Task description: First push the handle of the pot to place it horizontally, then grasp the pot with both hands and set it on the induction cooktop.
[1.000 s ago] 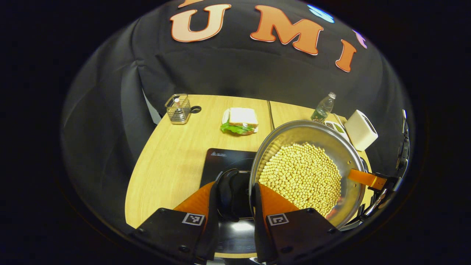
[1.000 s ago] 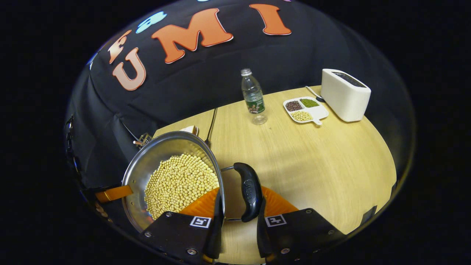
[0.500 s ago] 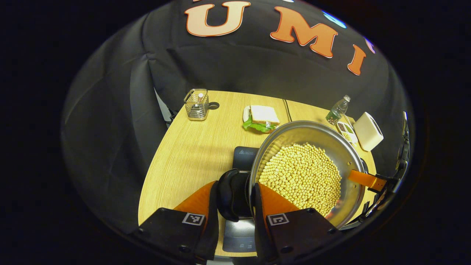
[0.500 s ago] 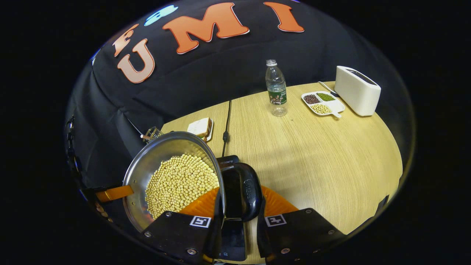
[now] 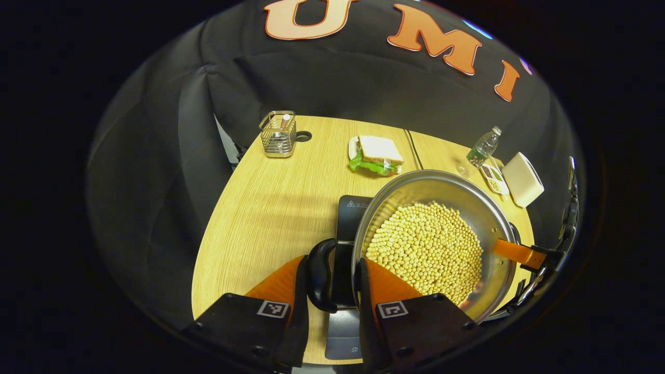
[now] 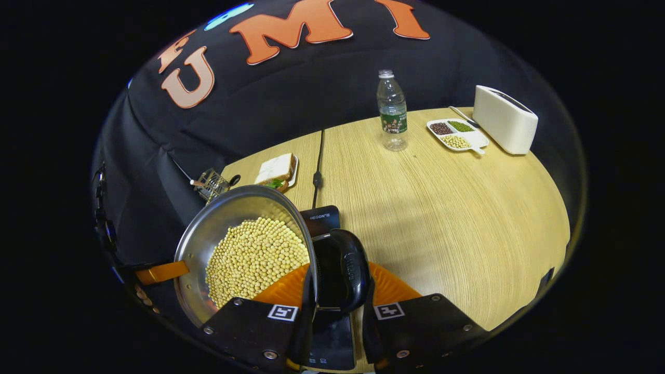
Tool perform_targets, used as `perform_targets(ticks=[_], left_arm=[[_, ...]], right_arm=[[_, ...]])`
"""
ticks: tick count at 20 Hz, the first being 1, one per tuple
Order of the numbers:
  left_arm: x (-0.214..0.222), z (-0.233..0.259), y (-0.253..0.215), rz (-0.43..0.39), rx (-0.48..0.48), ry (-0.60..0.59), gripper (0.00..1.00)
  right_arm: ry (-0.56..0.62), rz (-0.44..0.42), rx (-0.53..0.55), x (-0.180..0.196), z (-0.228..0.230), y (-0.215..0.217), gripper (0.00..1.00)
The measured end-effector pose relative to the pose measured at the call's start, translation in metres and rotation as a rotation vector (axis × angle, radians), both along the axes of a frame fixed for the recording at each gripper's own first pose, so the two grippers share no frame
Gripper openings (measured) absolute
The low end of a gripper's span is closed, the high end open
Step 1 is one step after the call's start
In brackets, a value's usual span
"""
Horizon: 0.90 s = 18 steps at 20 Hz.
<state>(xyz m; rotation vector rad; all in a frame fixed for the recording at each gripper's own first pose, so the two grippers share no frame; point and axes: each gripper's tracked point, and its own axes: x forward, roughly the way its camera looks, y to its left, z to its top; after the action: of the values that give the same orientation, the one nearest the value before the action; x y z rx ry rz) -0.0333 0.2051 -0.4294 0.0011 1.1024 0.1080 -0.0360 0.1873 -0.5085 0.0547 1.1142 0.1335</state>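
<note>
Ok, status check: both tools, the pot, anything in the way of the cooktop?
Left tool and right tool each shut on a pot handle. Pot of beans held above cooktop. Sandwich well beyond it; path open.

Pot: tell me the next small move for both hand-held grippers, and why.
Probably lower it straight down. The left hand-held gripper and right hand-held gripper each clamp a side handle, and the pot of beans hangs over the induction cooktop, not yet resting on it.
</note>
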Motion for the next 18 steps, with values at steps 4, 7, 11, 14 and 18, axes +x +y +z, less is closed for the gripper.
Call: perform_targets(ticks=[4, 7, 11, 14, 18], left_arm=[[0.000, 0.000, 0.000, 0.010, -0.006, 0.008, 0.48], [0.001, 0.000, 0.001, 0.014, -0.009, 0.012, 0.47], [0.000, -0.001, 0.001, 0.006, -0.006, 0.016, 0.48], [-0.001, 0.001, 0.002, -0.015, 0.005, 0.014, 0.50], [-0.003, 0.000, 0.001, -0.028, 0.026, 0.005, 0.58]], right_arm=[[0.015, 0.000, -0.006, -0.004, -0.008, 0.003, 0.39], [0.022, -0.002, -0.007, -0.002, -0.011, 0.005, 0.40], [0.032, -0.010, -0.015, -0.004, -0.014, 0.005, 0.44], [0.038, -0.014, -0.013, -0.009, -0.017, 0.005, 0.47], [0.027, -0.027, -0.017, -0.008, -0.013, 0.002, 0.54]])
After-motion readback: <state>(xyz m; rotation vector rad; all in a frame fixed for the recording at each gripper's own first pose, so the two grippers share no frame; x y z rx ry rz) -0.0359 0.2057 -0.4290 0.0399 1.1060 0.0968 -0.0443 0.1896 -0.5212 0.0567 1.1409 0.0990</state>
